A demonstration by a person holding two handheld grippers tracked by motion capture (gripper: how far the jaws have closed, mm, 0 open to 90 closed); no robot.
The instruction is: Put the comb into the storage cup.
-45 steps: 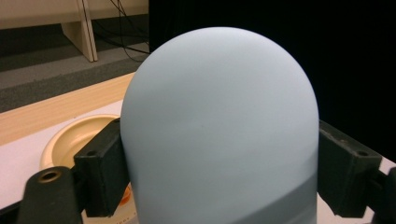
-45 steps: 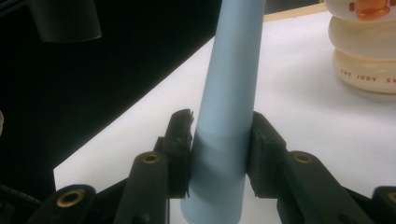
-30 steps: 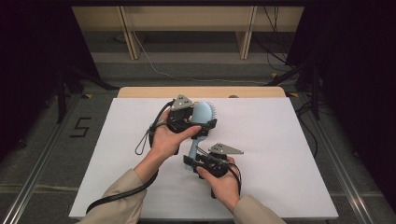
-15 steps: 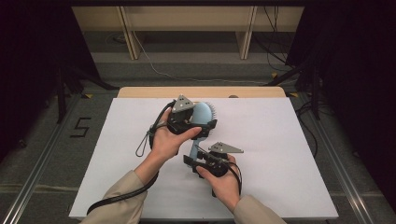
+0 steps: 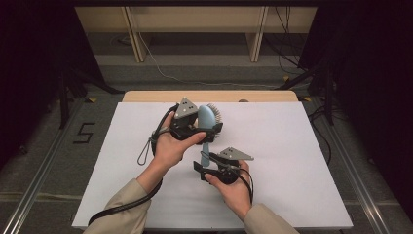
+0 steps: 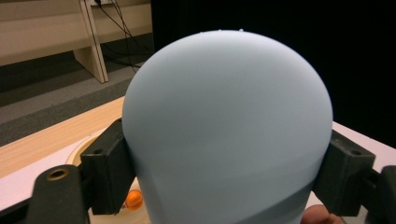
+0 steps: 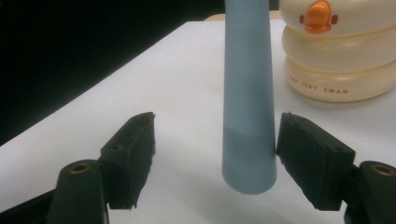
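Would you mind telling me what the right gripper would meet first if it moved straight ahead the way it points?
Probably the blue brush handle standing between its open jaws; the cream container lies farther behind.

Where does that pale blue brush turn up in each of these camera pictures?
High view: the brush stands at table centre, its head clamped in the left tongs.
Left gripper view: its rounded head sits between both pads.
Right gripper view: its handle hangs between the right tongs, whose jaws have just been opening.
Shared landmark: the white table.
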